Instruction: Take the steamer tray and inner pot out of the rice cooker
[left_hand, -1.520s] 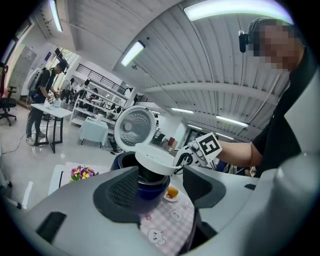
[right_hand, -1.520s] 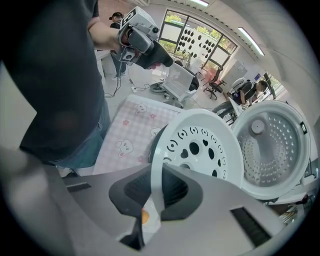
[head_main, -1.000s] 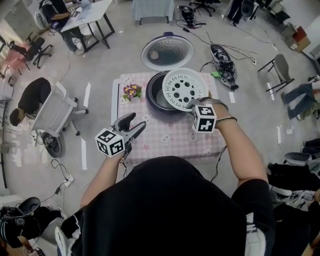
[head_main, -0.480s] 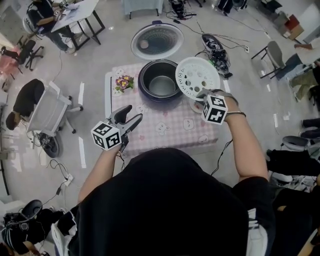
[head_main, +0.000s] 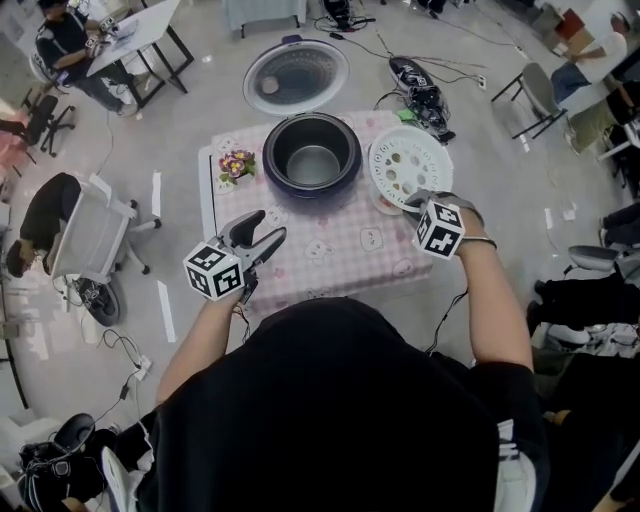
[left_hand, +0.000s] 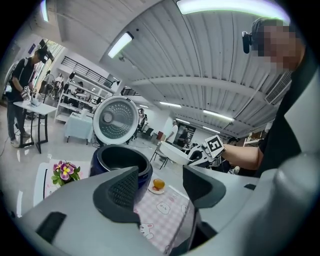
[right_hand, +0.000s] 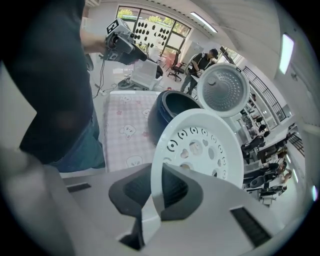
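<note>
The white perforated steamer tray (head_main: 408, 166) (right_hand: 200, 149) hangs over the right part of the pink checked table (head_main: 330, 250), to the right of the cooker. My right gripper (head_main: 418, 203) (right_hand: 156, 200) is shut on the tray's near rim. The dark blue rice cooker (head_main: 311, 152) (left_hand: 120, 162) (right_hand: 171, 112) stands open at the table's far middle, lid (head_main: 295, 75) raised, with the metal inner pot (head_main: 312, 163) inside. My left gripper (head_main: 262, 237) (left_hand: 159, 187) is held open above the table's near left, pointing at the cooker, with nothing between its fingers.
A small pot of flowers (head_main: 237, 164) (left_hand: 64, 171) stands left of the cooker. A saucer with an orange fruit (left_hand: 158, 185) lies on the table right of the cooker, under the tray. Office chairs (head_main: 95, 235), cables and seated people surround the table.
My right gripper has carried the steamer tray from above the cooker's opening off to the right and slightly lower. The inner pot now shows uncovered. The left gripper has barely shifted.
</note>
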